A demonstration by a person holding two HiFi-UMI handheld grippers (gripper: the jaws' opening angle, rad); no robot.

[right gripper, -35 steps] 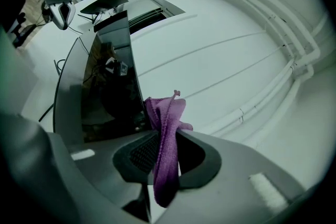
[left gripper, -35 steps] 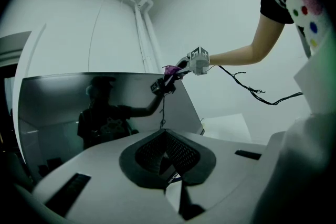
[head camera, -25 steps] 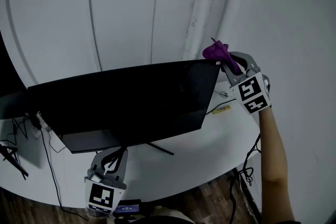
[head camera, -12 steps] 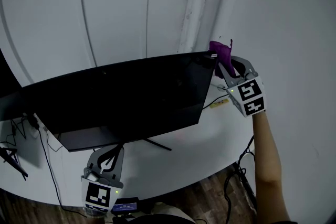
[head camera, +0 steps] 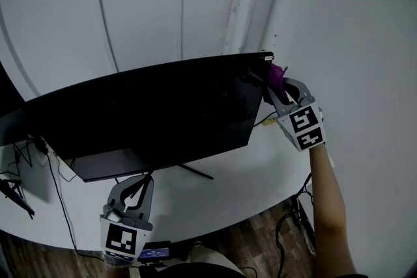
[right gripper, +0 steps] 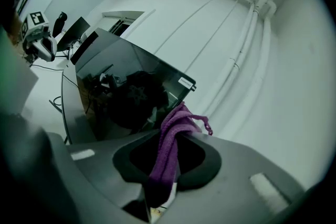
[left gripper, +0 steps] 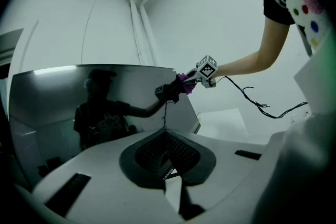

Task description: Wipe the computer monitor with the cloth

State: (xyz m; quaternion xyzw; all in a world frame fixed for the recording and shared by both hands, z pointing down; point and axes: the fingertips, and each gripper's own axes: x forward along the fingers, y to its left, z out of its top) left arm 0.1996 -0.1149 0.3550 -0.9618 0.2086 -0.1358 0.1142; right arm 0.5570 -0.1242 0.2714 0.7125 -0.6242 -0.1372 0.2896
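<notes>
While it hangs low at the near edge of the white desk (head camera: 247, 172), the left gripper (head camera: 138, 187) has its jaws pressed together with nothing between them. The monitor (head camera: 150, 115) is wide with a dark screen and stands on the desk. The right gripper (head camera: 275, 83) pinches the purple cloth (head camera: 276, 73). The cloth lies against the screen's right edge, just below the upper corner.
</notes>
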